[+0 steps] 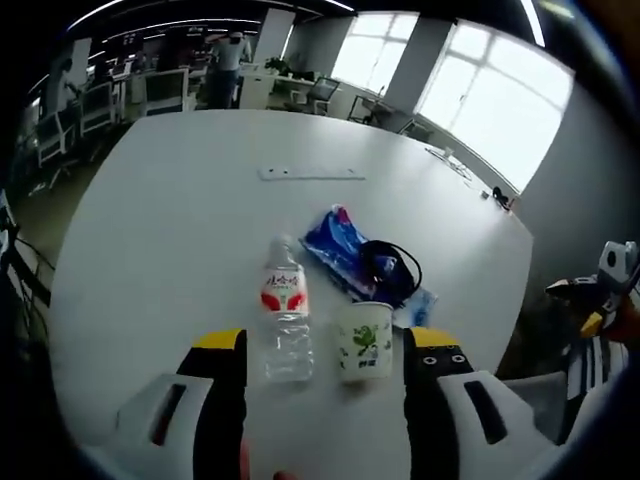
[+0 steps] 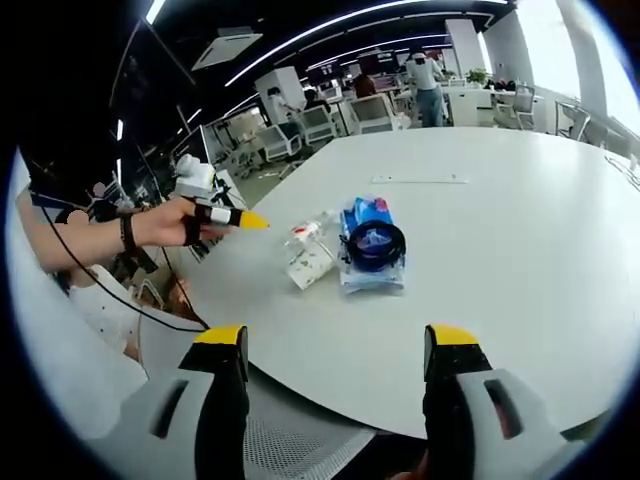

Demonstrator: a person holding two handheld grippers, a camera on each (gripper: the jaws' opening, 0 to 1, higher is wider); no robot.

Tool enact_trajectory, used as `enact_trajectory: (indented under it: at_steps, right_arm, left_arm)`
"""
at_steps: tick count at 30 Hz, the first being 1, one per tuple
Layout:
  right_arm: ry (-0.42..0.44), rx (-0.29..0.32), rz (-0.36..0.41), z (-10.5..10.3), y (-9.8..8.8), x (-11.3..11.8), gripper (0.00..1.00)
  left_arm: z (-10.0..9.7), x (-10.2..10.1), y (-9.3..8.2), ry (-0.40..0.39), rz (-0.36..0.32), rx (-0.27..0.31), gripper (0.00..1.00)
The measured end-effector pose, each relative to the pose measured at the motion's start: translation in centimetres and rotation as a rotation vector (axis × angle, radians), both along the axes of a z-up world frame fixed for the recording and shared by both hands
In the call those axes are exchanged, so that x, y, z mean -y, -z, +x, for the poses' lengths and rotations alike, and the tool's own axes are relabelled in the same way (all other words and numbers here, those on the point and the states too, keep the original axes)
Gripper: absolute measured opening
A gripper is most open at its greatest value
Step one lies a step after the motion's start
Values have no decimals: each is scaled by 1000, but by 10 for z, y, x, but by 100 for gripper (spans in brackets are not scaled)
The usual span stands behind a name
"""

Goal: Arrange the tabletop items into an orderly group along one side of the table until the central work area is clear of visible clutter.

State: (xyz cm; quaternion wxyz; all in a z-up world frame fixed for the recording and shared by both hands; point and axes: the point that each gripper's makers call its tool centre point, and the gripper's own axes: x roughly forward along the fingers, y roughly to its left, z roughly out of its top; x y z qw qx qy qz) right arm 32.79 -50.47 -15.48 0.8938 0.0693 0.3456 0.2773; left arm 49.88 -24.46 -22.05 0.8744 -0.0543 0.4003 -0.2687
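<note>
Office desks recede behind the white table (image 1: 180,220). My left claw (image 1: 325,345) gapes, released, round the bottle (image 1: 285,310) and cup (image 1: 365,343) near its edge — right claw (image 2: 338,340) released too; I'd close squarely on one.

Each gripper has black jaws capped with yellow tips on pale grey housings: the left gripper (image 1: 325,345), the right gripper (image 2: 336,345). The person's hand (image 2: 165,222) wears a dark wristband, possibly a watch, with thin black cables trailing.
</note>
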Motion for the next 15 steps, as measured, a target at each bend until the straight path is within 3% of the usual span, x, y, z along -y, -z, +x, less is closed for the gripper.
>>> enact_trajectory:
  at_steps: [15]
  right_arm:
    - [9, -22, -1, -3, 8, -2, 70]
  left_arm:
    - [35, 4, 37, 12, 48, -62, 63]
